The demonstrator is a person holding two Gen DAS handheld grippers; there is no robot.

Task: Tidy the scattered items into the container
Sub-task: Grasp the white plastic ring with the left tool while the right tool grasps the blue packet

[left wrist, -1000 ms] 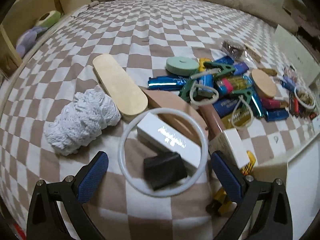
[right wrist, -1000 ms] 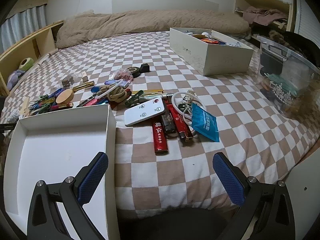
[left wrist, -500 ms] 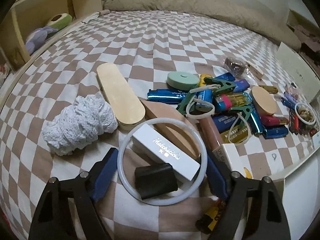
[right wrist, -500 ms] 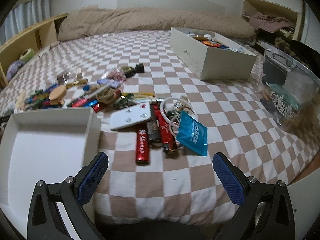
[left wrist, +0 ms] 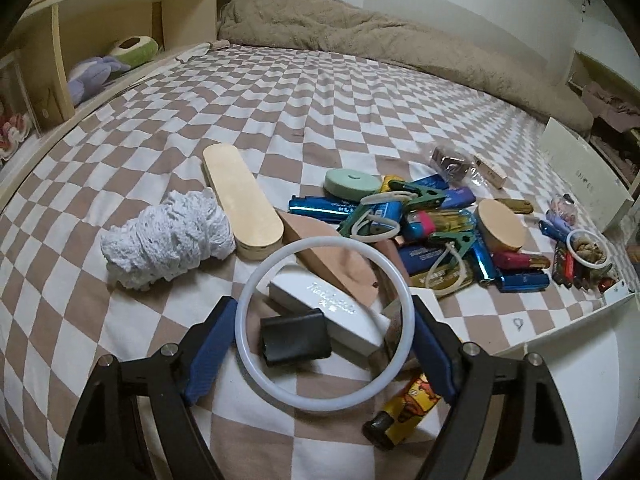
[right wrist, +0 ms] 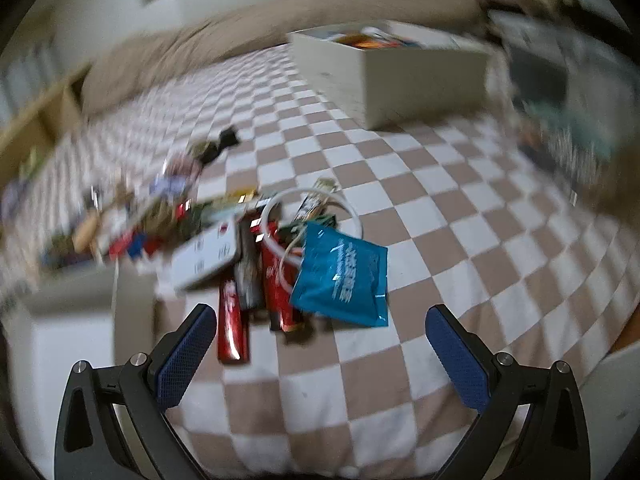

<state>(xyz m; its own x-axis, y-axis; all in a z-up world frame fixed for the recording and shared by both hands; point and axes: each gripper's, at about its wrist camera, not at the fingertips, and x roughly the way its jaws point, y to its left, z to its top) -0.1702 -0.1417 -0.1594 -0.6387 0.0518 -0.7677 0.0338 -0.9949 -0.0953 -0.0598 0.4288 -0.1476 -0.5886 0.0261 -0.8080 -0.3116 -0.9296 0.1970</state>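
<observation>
Where left tongs [left wrist: 324, 344] pinch white ring [left wrist: 256, 354], lighters [left wrist: 520, 280] beside

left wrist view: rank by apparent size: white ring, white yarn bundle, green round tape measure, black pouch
1. white ring, though it sits nearest the camera
2. white yarn bundle
3. black pouch and green round tape measure: look alike, and the pouch is much nearer, so unranked

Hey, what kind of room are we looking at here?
Most likely a bedroom: a bed with a checkered sheet, a rumpled beige duvet at its far end, and a wooden shelf with plush toys alongside.
</observation>
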